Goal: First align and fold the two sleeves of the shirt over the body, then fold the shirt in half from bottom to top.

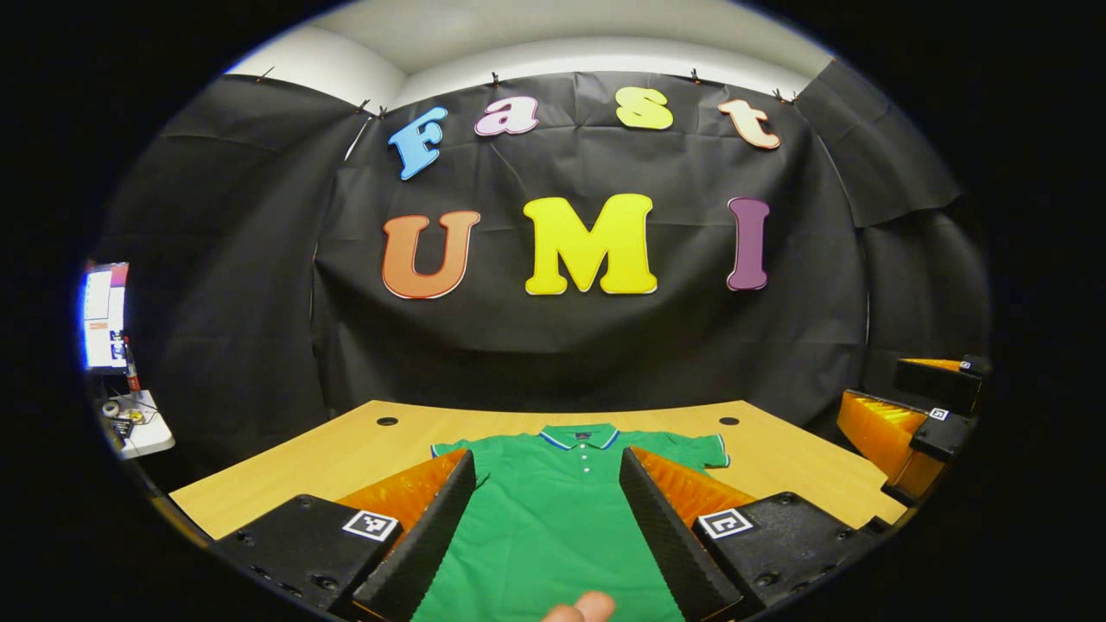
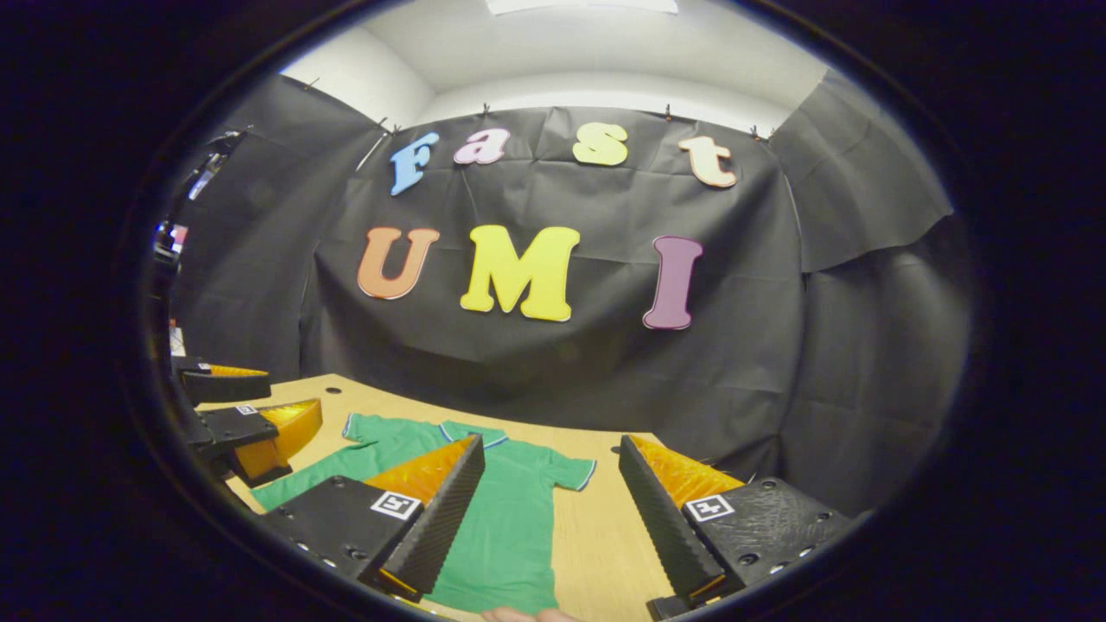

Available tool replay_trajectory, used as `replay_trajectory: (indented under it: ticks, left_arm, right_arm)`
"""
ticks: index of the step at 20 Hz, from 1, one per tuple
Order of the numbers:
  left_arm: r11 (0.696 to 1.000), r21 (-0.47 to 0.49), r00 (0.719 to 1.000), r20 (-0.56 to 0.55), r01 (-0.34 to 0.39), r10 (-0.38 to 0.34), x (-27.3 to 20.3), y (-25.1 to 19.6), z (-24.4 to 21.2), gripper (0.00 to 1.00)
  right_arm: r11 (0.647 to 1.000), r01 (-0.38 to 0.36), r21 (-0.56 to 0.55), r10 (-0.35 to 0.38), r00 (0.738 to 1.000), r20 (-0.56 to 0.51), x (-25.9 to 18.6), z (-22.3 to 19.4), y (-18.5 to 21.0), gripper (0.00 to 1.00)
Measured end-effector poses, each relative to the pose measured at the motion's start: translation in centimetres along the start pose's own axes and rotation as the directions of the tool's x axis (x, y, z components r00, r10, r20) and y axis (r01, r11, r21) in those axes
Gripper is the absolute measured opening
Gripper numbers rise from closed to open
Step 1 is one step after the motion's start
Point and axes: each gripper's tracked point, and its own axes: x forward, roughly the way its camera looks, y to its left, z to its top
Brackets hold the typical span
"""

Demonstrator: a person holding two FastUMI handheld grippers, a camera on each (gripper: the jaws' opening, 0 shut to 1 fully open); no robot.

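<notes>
Left gripper view looked down the left claw [image 1: 547,510], its two fingers spread wide and holding nothing, hovering above a green short-sleeved polo shirt [image 1: 553,518] with a blue-trimmed collar. That shirt lay flat on the pale wooden worktop [image 1: 346,449], collar toward the black cloth wall, both sleeves spread out to the sides. Off at the right edge sat the other claw. Right gripper view showed the right claw [image 2: 551,510] equally released, poised over the shirt's sleeve and the bare worktop beside it.

Right tool [image 2: 549,518] open above flat shirt [image 2: 510,518].
</notes>
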Motion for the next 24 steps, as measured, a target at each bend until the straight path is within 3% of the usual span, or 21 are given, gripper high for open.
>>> replay_trajectory:
  ticks: [7, 10, 14, 16, 20, 21, 24]
  left_arm:
    - [1.000, 0.011, 1.000, -0.022, -0.011, 0.011, 1.1, -0.3, -1.2, 1.00]
    - [1.000, 0.031, 1.000, -0.011, 0.004, -0.003, 1.2, -0.8, -1.2, 1.00]
    - [0.997, 0.077, 1.000, 0.011, -0.006, 0.006, 1.7, -0.5, -1.4, 1.00]
    - [0.997, 0.078, 1.000, 0.000, -0.011, 0.011, 2.2, -0.4, -1.9, 1.00]
    - [0.996, 0.086, 0.999, -0.024, -0.026, 0.028, 2.9, 0.3, -2.7, 1.00]
    - [0.996, 0.081, 0.999, -0.028, -0.027, 0.030, 3.0, 0.5, -2.8, 1.00]
    - [0.998, 0.058, 0.999, -0.039, -0.027, 0.029, 3.3, 0.8, -3.1, 1.00]
  right_arm:
    - [1.000, -0.014, 0.025, 0.015, 0.998, -0.057, 4.8, -2.0, -0.2, 0.94]
    - [0.998, -0.009, 0.065, 0.015, 0.996, -0.093, 10.6, -3.0, -1.1, 0.95]
    - [0.992, 0.043, 0.122, -0.015, 0.974, -0.226, 20.6, -6.9, -3.5, 0.96]
    - [0.986, 0.097, 0.138, -0.049, 0.948, -0.315, 25.3, -10.1, -5.1, 0.95]
    - [0.976, 0.172, 0.130, -0.085, 0.862, -0.500, 31.9, -17.5, -7.2, 0.95]
    - [0.977, 0.181, 0.116, -0.091, 0.838, -0.538, 32.7, -19.2, -7.5, 0.95]
    - [0.978, 0.190, 0.083, -0.106, 0.800, -0.591, 34.9, -22.1, -8.2, 0.96]
